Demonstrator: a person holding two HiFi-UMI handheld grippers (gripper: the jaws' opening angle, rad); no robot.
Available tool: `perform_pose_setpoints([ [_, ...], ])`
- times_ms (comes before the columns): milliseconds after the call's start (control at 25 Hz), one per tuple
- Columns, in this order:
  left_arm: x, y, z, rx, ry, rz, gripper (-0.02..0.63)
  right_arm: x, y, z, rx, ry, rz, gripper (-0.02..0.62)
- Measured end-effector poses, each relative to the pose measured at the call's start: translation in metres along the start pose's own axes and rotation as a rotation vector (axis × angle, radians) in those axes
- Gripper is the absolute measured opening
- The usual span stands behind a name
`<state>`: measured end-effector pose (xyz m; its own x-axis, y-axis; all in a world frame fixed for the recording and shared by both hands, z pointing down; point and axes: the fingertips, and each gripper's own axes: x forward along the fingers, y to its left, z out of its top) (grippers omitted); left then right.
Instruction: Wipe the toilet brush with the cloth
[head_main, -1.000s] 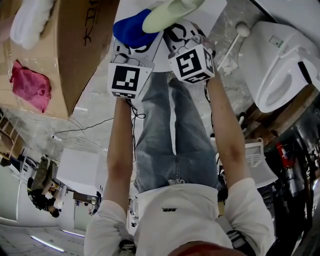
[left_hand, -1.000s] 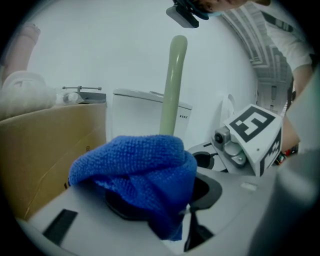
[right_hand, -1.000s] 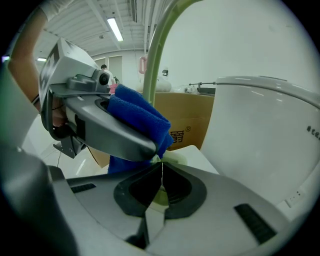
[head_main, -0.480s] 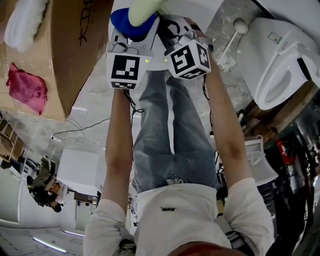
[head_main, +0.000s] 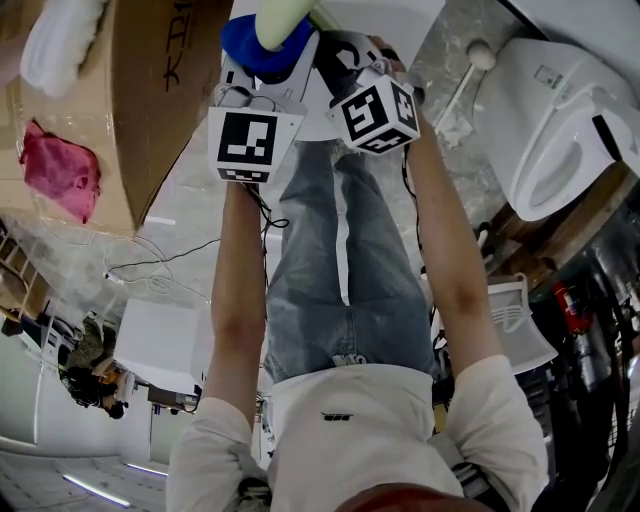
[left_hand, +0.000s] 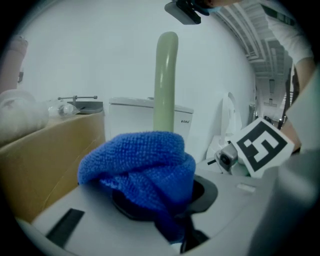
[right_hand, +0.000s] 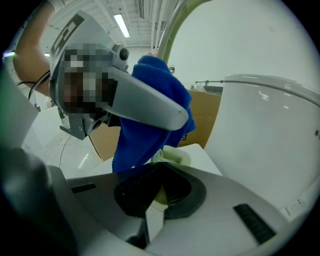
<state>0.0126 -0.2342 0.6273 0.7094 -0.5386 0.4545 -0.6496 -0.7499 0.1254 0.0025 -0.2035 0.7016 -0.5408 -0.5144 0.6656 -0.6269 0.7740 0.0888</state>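
Observation:
The toilet brush's pale green handle (left_hand: 166, 80) rises straight up behind the bunched blue cloth (left_hand: 142, 170). My left gripper (left_hand: 162, 202) has that cloth between its jaws; they are closing, pressing the cloth against the handle. In the right gripper view, my right gripper (right_hand: 155, 192) is shut on the pale green lower part of the brush (right_hand: 167, 160). The left gripper's body (right_hand: 135, 102) and cloth (right_hand: 150, 125) are just ahead of it. In the head view both marker cubes sit side by side at the top, with the cloth (head_main: 255, 45) wrapped at the handle (head_main: 280, 15).
A cardboard box (head_main: 150, 90) at the left holds a pink rag (head_main: 60, 170) and a white bundle (head_main: 55, 45). A white toilet (head_main: 560, 120) stands at the right, with a white stick-like brush (head_main: 465, 80) beside it. Cables lie on the floor (head_main: 150, 270).
The handle, which lay to the right of the cloth, now sits within the cloth. Both grippers have shifted slightly up in the head view.

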Motion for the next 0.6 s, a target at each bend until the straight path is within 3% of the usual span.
perform_pose_setpoints([
  [400, -0.022, 0.001, 0.062, 0.019, -0.083, -0.013, 0.100, 0.001, 0.001, 0.000, 0.010, 0.026, 0.007, -0.006],
  [600, -0.030, 0.001, 0.090, 0.052, -0.079, -0.022, 0.100, 0.000, 0.002, 0.000, 0.009, 0.036, 0.018, -0.006],
])
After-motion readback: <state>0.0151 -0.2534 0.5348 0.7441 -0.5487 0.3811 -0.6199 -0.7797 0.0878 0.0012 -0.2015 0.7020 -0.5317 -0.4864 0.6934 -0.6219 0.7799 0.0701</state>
